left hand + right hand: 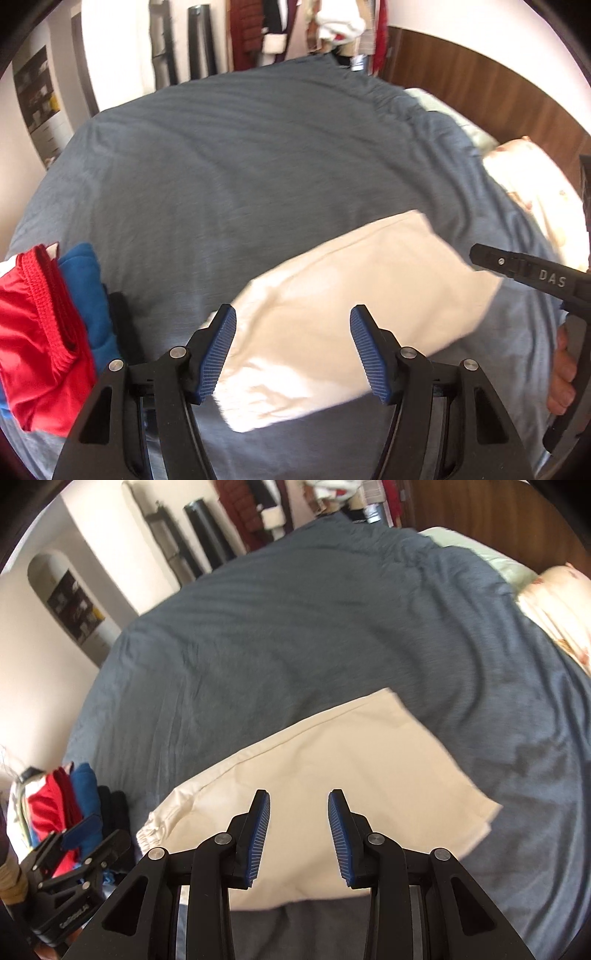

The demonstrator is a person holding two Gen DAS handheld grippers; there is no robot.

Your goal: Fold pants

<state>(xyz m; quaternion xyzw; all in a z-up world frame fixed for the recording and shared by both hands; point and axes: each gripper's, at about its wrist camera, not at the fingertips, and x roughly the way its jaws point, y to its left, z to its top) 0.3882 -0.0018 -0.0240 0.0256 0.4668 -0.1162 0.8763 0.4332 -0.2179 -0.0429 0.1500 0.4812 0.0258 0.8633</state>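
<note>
One pair of cream pants (pixel 325 786) lies folded on one bed (pixel 295 635) under a single grey-blue cover. Two grippers show: the left gripper (pixel 291 350) and the right gripper (pixel 299 834), each with two blue-padded fingers (pixel 218 354). At the bed's left edge sits one pile of clothes (pixel 48 332) in which three colours can be told: red, blue and black. At the far right lies one pale patterned pillow (pixel 557 609).

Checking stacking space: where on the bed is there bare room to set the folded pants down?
The duvet is bare beyond the cream pants, up to the hanging clothes, and right of the pants toward the pillows. It is crowded on the left, where the clothes pile sits.
</note>
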